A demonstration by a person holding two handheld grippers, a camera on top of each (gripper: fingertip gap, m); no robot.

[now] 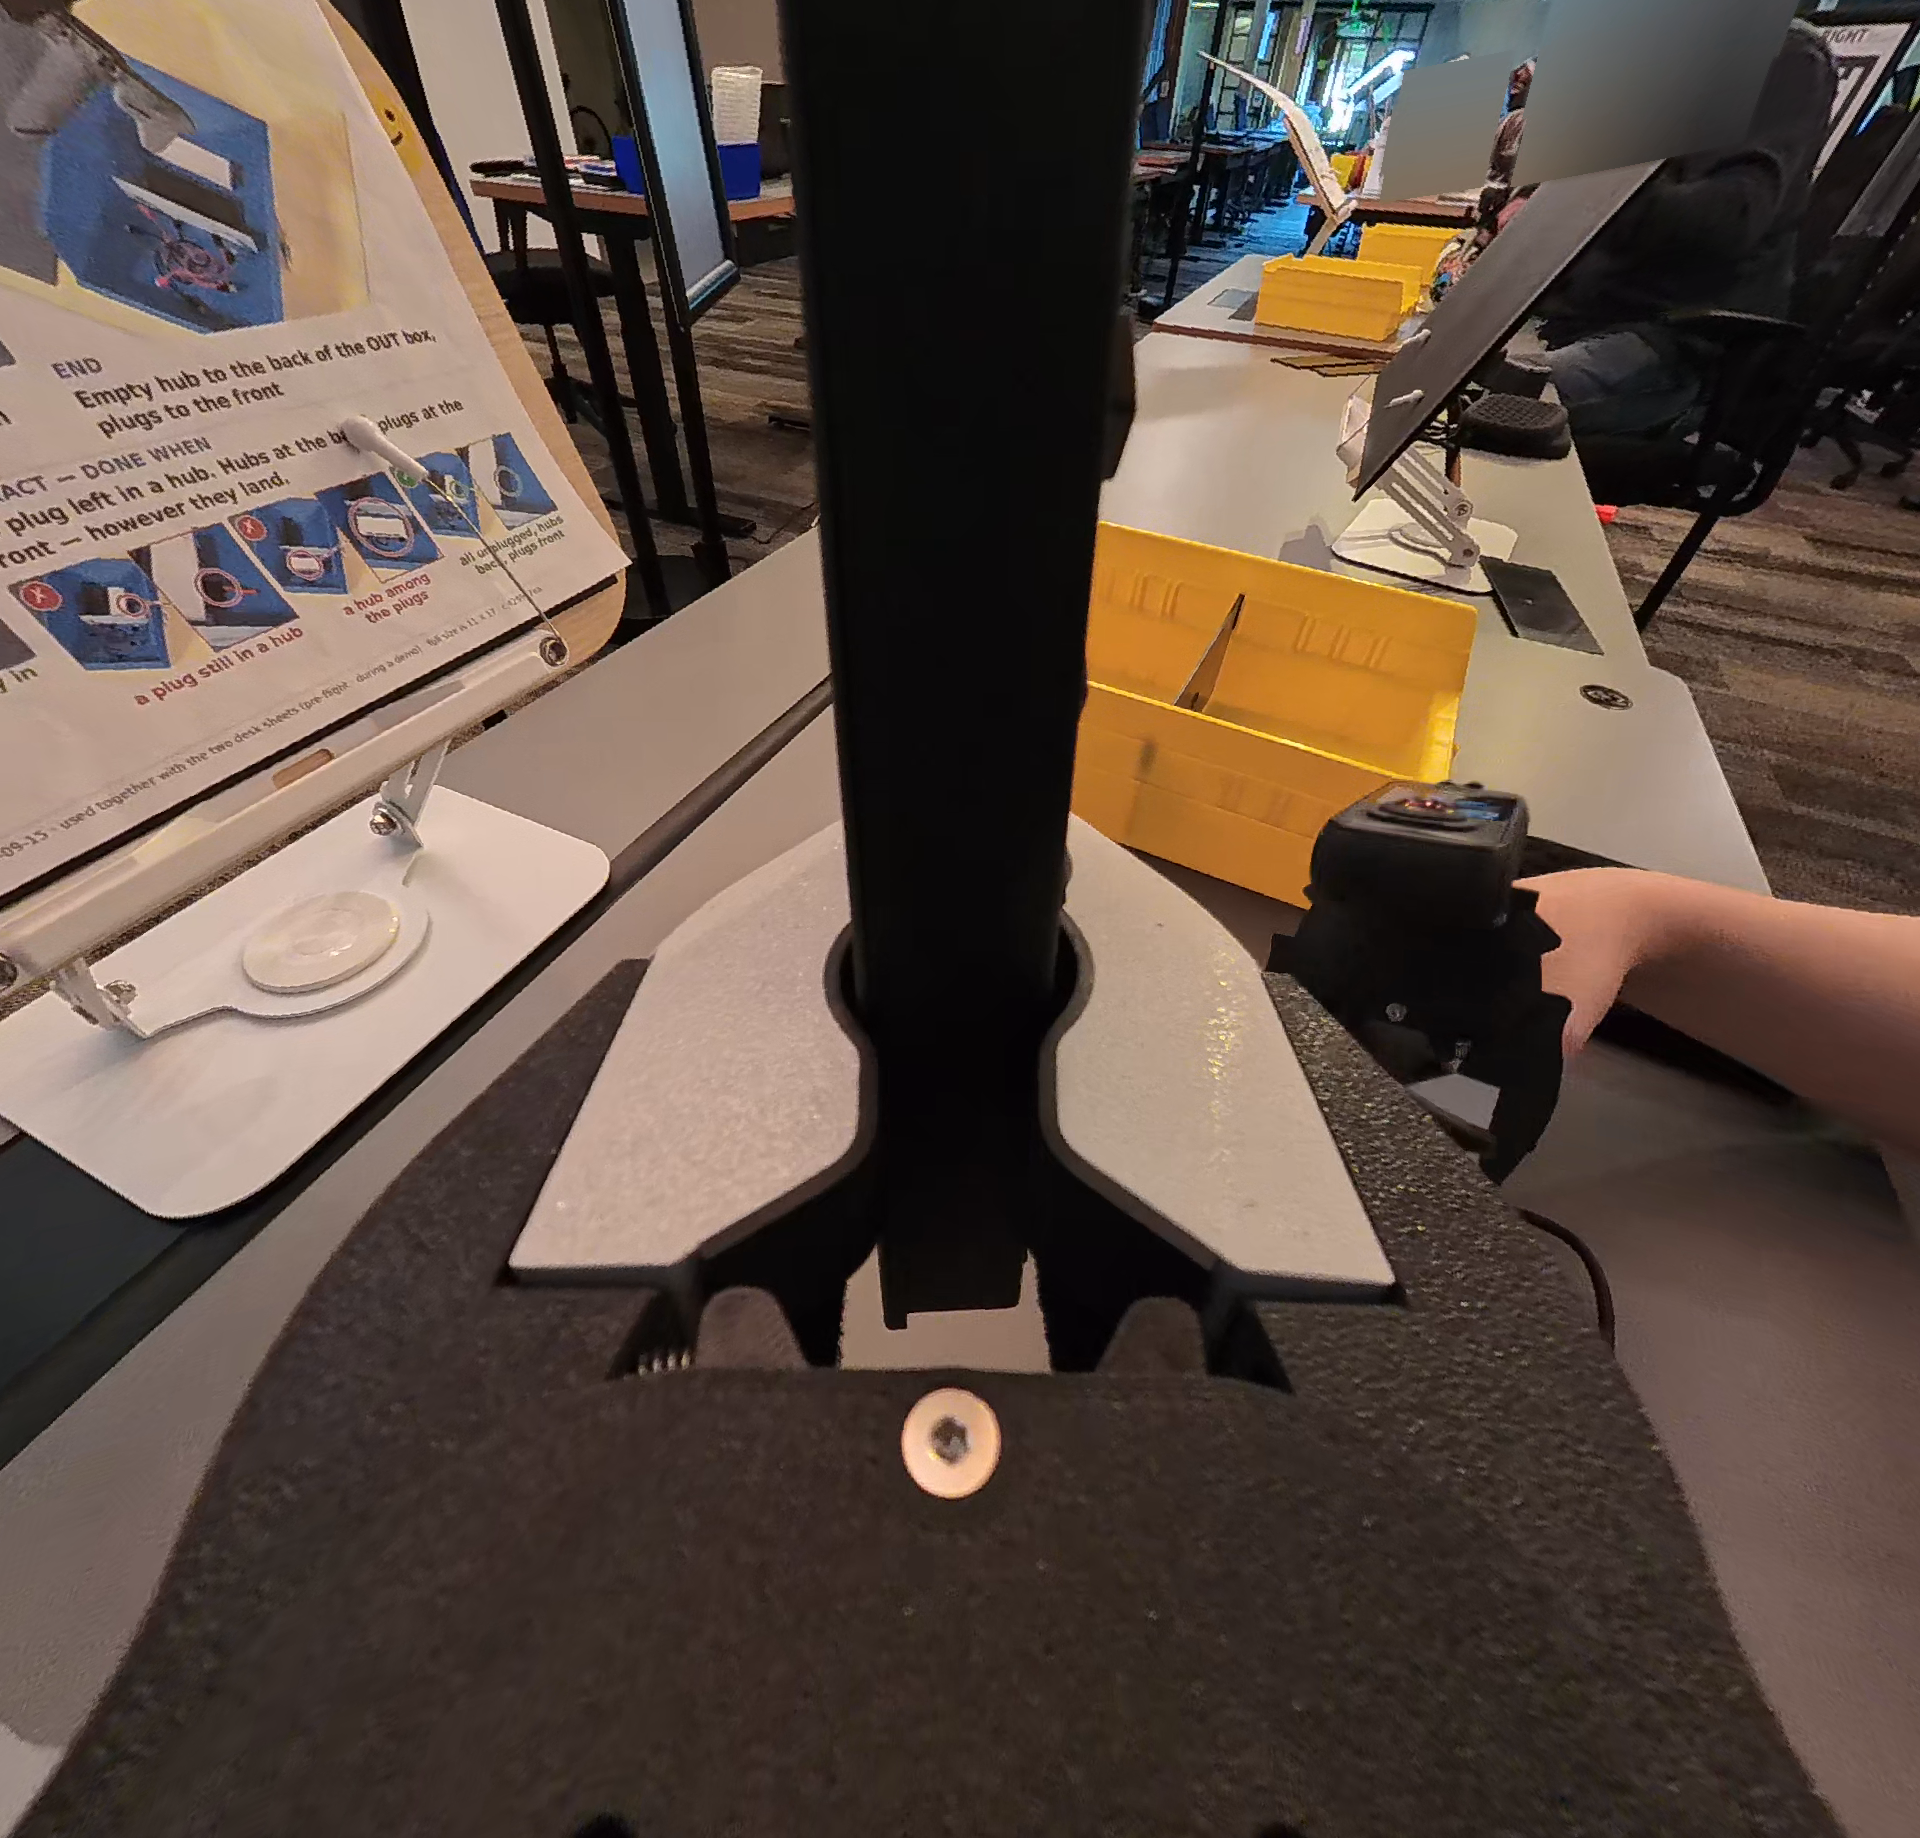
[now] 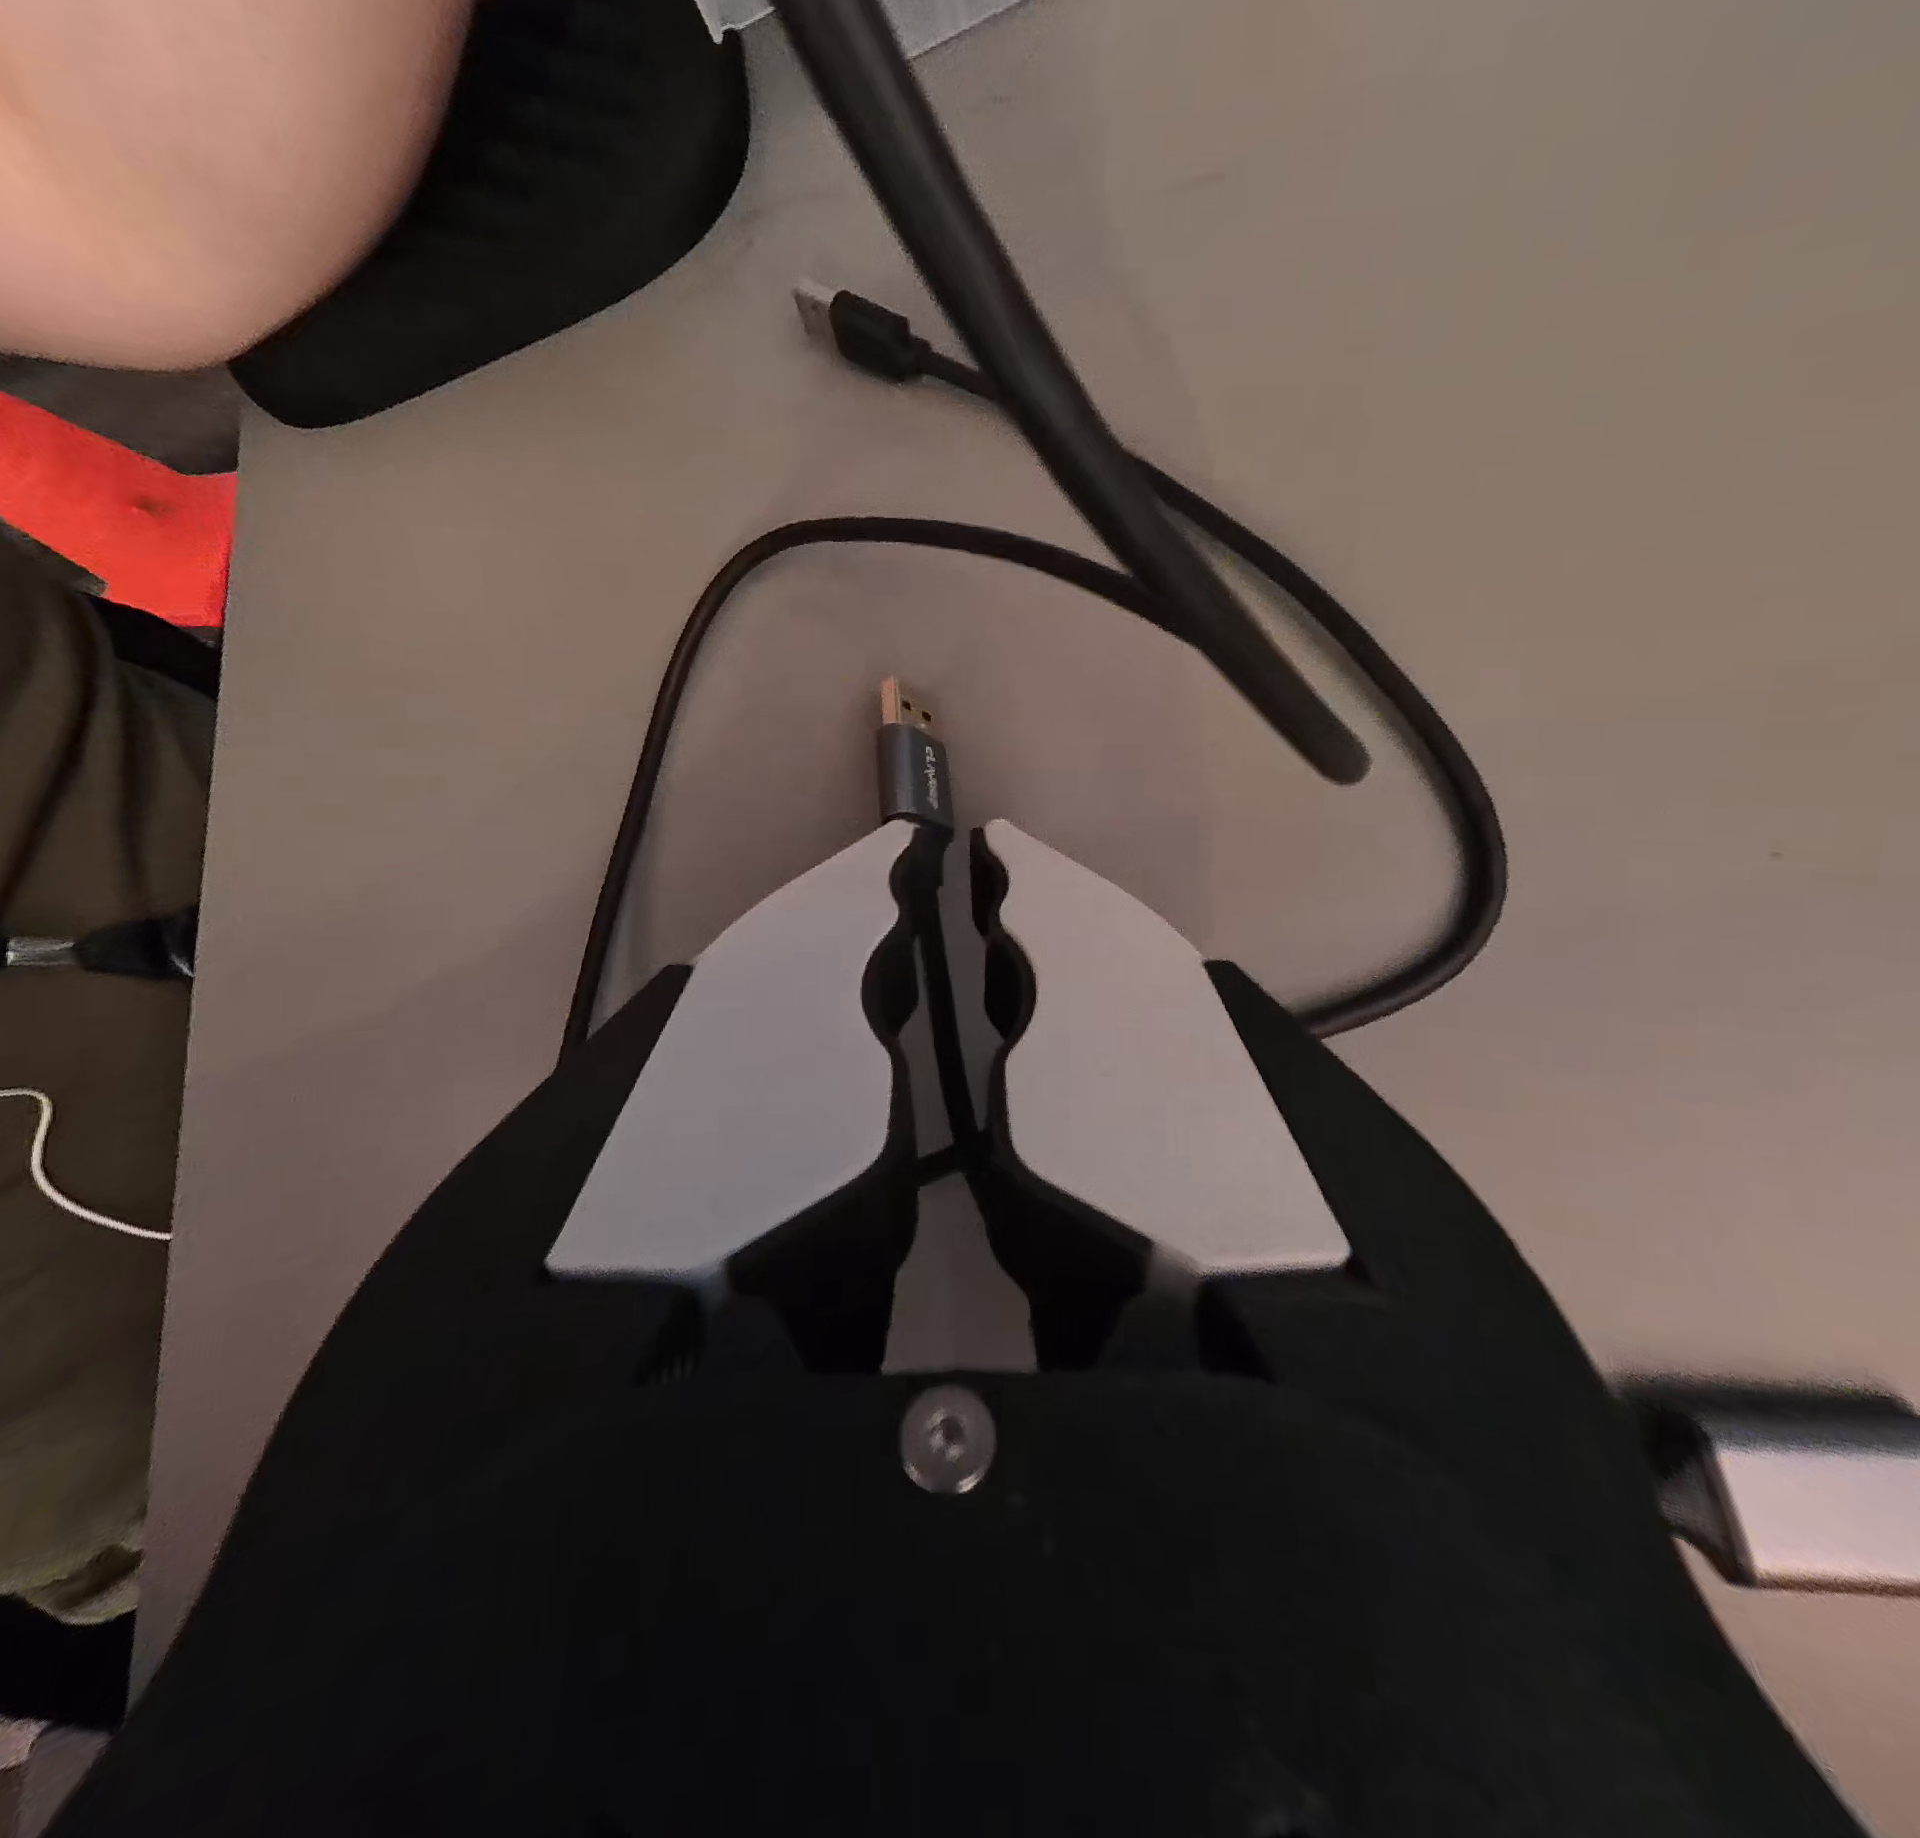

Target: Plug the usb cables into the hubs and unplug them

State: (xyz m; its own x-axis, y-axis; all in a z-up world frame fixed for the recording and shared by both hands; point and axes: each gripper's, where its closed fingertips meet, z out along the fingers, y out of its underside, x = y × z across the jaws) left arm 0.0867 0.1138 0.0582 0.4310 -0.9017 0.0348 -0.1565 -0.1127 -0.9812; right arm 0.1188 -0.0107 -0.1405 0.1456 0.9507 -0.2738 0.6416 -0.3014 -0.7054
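Grey-sleeved USB plug (image 2: 914, 765) on thin black cable, metal tip forward, second black plug (image 2: 857, 332) lying beyond

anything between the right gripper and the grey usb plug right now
Nothing visible. The grey usb plug sits just past the tips of the right gripper, and its cable runs back between the fingers. A thick black bar crosses farther out, beyond the plug.
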